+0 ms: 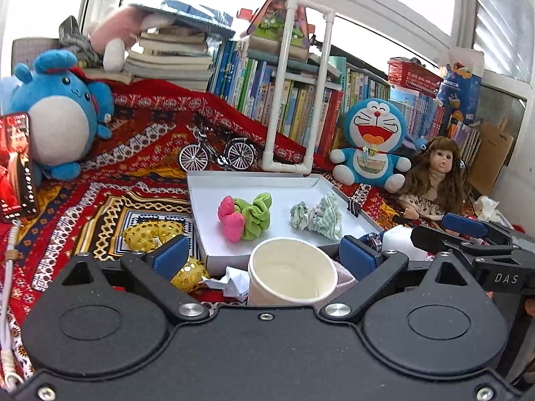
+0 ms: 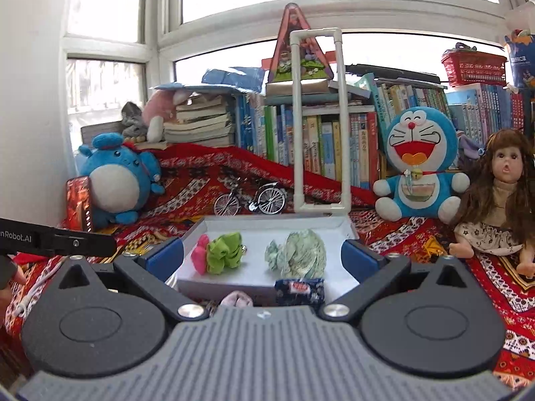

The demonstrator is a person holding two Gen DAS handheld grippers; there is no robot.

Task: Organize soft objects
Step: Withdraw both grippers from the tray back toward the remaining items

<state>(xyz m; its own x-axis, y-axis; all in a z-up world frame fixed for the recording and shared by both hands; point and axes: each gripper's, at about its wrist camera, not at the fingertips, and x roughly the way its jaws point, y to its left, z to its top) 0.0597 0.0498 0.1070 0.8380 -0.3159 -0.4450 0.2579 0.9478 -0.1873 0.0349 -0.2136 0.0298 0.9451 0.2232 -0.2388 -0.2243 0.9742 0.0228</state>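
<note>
A white shallow tray (image 1: 204,207) (image 2: 234,280) lies on the red patterned cloth. In it are a pink-and-green scrunchie (image 1: 245,215) (image 2: 222,254) and a pale green checked scrunchie (image 1: 317,216) (image 2: 297,254). A gold sequined scrunchie (image 1: 152,234) lies left of the tray, another gold piece (image 1: 189,274) by my left finger. A dark blue patterned scrunchie (image 2: 300,289) and a pale pink one (image 2: 235,299) lie just in front of the tray. My left gripper (image 1: 264,257) is open, with a white paper cup (image 1: 291,275) standing between its fingers. My right gripper (image 2: 262,255) is open and empty, before the tray.
A blue round plush (image 1: 57,113), a Doraemon plush (image 1: 371,140), a doll (image 1: 438,173), a model bicycle (image 1: 217,152) and a white pipe frame (image 1: 301,83) stand behind the tray. Books line the back. Crumpled paper (image 1: 230,282) lies by the cup. A card box (image 1: 16,167) stands left.
</note>
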